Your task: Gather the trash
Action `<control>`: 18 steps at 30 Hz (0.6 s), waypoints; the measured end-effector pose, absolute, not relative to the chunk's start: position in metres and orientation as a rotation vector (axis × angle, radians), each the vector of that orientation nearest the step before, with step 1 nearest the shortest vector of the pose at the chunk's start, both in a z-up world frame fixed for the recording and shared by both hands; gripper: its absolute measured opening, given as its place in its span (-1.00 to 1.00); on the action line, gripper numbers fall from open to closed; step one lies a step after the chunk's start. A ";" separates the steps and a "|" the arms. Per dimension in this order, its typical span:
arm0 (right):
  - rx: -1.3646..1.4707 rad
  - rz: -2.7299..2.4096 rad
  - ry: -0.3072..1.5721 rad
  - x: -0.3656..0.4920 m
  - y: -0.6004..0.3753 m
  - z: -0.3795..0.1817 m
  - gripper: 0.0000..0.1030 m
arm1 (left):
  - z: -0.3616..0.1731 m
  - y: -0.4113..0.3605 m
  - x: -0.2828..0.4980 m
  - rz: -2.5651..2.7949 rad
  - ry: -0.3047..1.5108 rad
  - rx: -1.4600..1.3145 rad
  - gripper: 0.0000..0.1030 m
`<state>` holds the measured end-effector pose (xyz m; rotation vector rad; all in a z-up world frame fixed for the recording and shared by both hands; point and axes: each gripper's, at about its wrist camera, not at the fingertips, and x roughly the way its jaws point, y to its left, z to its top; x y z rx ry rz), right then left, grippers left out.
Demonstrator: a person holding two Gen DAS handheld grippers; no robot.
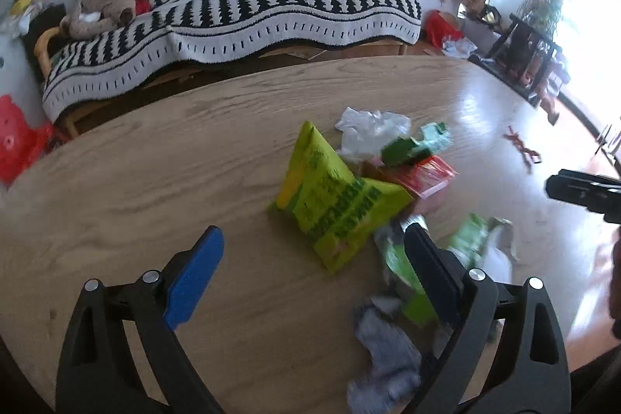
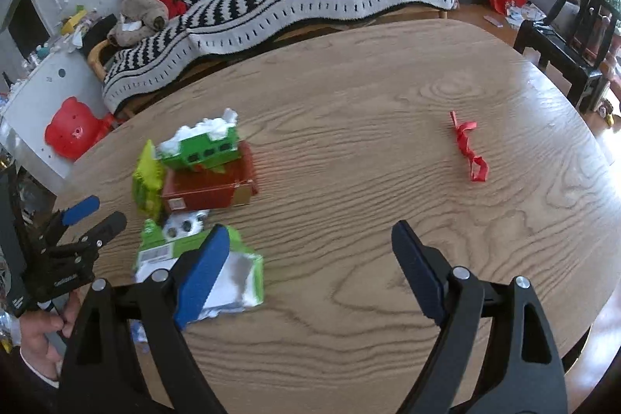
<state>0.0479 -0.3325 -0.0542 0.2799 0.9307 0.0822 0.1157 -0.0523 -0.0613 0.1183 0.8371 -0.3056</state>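
Observation:
A pile of trash lies on the round wooden table (image 1: 155,181). It holds a yellow-green snack bag (image 1: 333,204), a red box (image 2: 209,185), a green carton (image 2: 202,146), white crumpled plastic (image 1: 368,130), a torn green-and-white package (image 2: 229,270) and a grey crumpled wad (image 1: 388,344). A red ribbon (image 2: 467,146) lies apart on the right. My left gripper (image 1: 314,243) is open just in front of the yellow-green bag. My right gripper (image 2: 306,243) is open over bare table, its left finger above the torn package.
A sofa with a black-and-white striped throw (image 1: 233,6) stands behind the table, with a plush toy (image 1: 101,6) and cushions on it. A red plastic stool (image 2: 70,127) is on the left, dark wooden furniture (image 2: 582,26) on the right.

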 end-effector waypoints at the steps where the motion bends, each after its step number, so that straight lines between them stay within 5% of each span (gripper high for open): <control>1: 0.273 0.071 0.929 0.053 -0.339 -0.055 0.60 | -0.063 -0.052 0.122 -0.308 0.835 0.117 0.77; 18: 0.321 -0.185 0.953 0.117 -0.439 -0.107 0.51 | -0.101 -0.065 0.176 -0.350 0.974 -0.012 0.77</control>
